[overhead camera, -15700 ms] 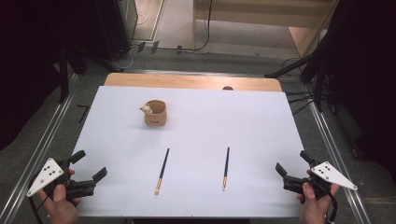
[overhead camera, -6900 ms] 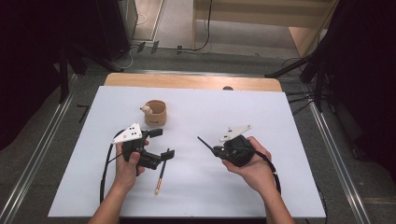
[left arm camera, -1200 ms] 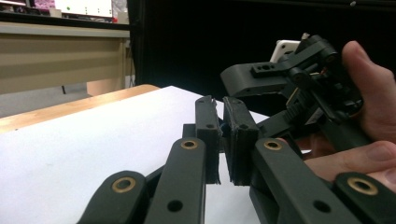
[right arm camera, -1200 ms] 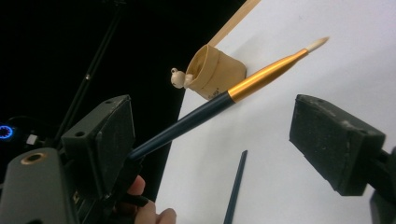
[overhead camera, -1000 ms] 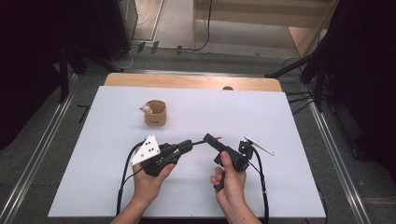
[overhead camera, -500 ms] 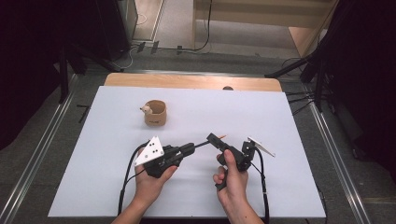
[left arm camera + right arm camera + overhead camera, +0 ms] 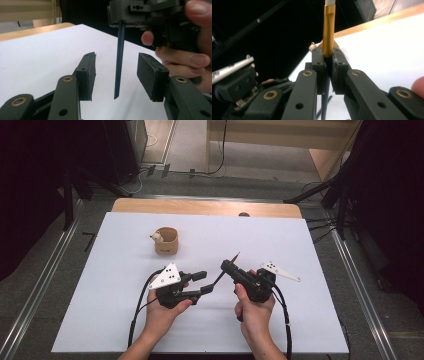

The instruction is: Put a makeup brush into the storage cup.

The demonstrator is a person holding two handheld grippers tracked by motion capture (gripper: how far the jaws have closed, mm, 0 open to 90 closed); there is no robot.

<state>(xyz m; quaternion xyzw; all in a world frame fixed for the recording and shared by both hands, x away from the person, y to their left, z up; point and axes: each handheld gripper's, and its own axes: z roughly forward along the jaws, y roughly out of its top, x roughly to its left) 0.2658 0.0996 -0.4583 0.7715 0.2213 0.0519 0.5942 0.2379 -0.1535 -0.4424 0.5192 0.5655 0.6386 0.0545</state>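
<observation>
On the white sheet covering the desk (image 7: 125, 320), toward the far left part, stands a small round tan wooden cup with a little pale animal figure on its rim (image 7: 165, 240), well apart from the work nearer the front edge. In front of it, the person's left hand (image 7: 162, 312) holds the left black two-jaw gripper (image 7: 206, 282) with its jaws spread wide; in the left gripper view the dark lower end of the chopstick hangs between the two pads (image 7: 87, 75), touching neither.

The thing being passed is a slim dark chopstick with a gold-coloured upper band and a pale tip (image 7: 328, 30). It sits near the middle of the desk, lifted off the sheet, running on a slant from the left gripper's open mouth up through the right gripper. The right black two-jaw gripper (image 7: 228, 267), held in the right hand (image 7: 255, 315), is pressed together on the stick just below the gold band, as the right gripper view shows.

Judging by its look, the chopstick is light, stiff and thin, with a smooth lacquered surface that is likely to slip or swivel in a narrow pinch. The best hold for the left gripper seems to be the dark shaft now between its pads, squarely across the stick and clear of the tapered end, so that it does not pivot once the right gripper lets go

A second chopstick lies somewhere low behind the right jaws, too dim to place
</observation>
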